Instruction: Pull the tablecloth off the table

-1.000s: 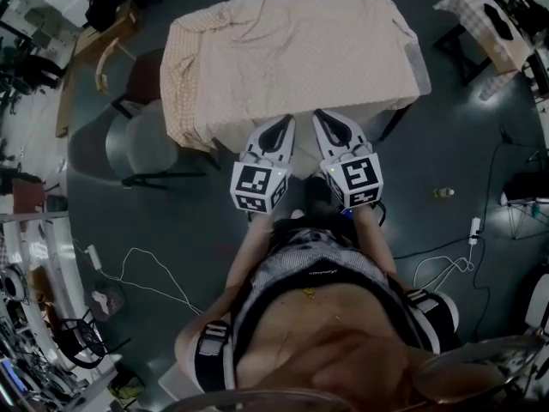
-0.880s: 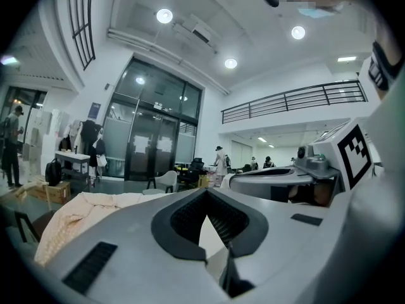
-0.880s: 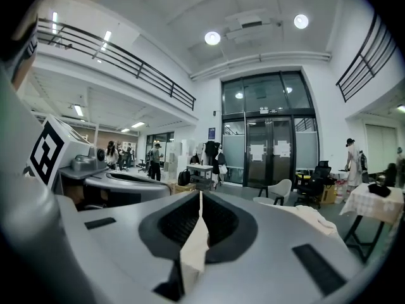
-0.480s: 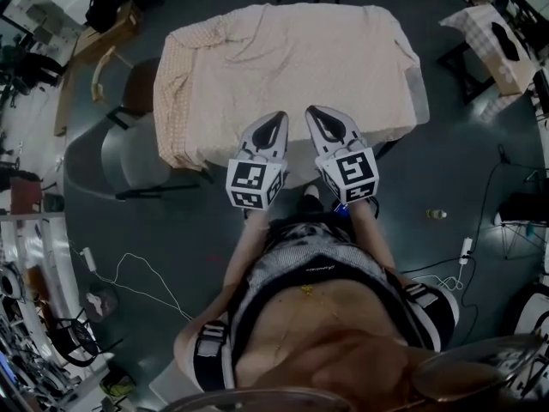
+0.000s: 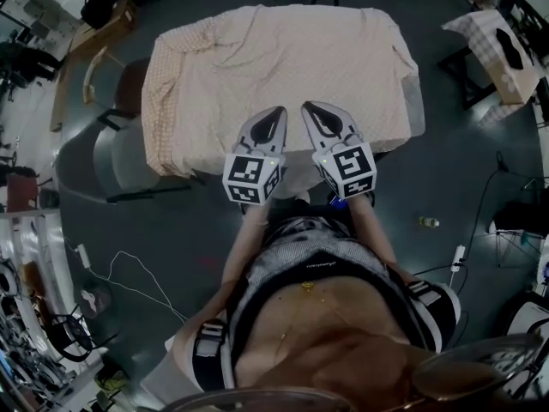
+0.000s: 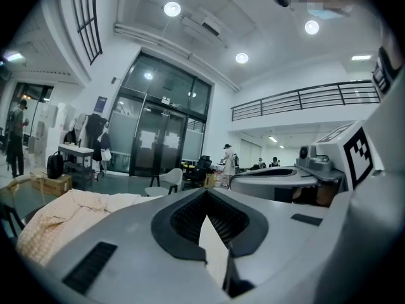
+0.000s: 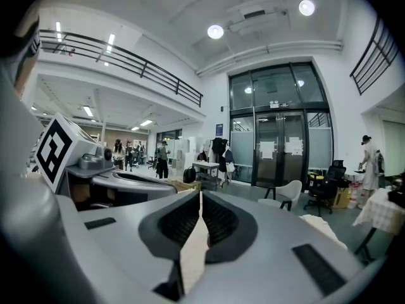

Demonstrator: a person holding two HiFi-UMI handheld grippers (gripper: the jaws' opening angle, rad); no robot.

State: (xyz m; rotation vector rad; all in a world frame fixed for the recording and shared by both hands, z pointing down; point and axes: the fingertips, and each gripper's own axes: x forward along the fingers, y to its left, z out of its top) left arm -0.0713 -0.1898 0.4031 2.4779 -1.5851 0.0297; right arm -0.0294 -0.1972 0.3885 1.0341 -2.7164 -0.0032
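Since a second ago the tablecloth has slid lower in my head view, its far edge now clear of the top of the frame and its checked left flap hanging further out towards the grey chair. Both grippers have kept side by side over its near part. The cloth covers nearly the whole worktop, which shows bare only as a grey strip along the right edge. It is rumpled at the far left corner. Its long axis runs left to right across my view, and I am holding it around the middle of the near long edge. The left gripper has its jaws fully closed on a pale fold of the fabric, which I see wedged between them in the left gripper view. The right gripper is clamped the same way on its own fold. Almost all the cloth lies ahead of the jaws, away from me, and neither hand is nearer. I judge the pull must come straight back towards my body, both hands together, or the heavier left overhang will skew it.
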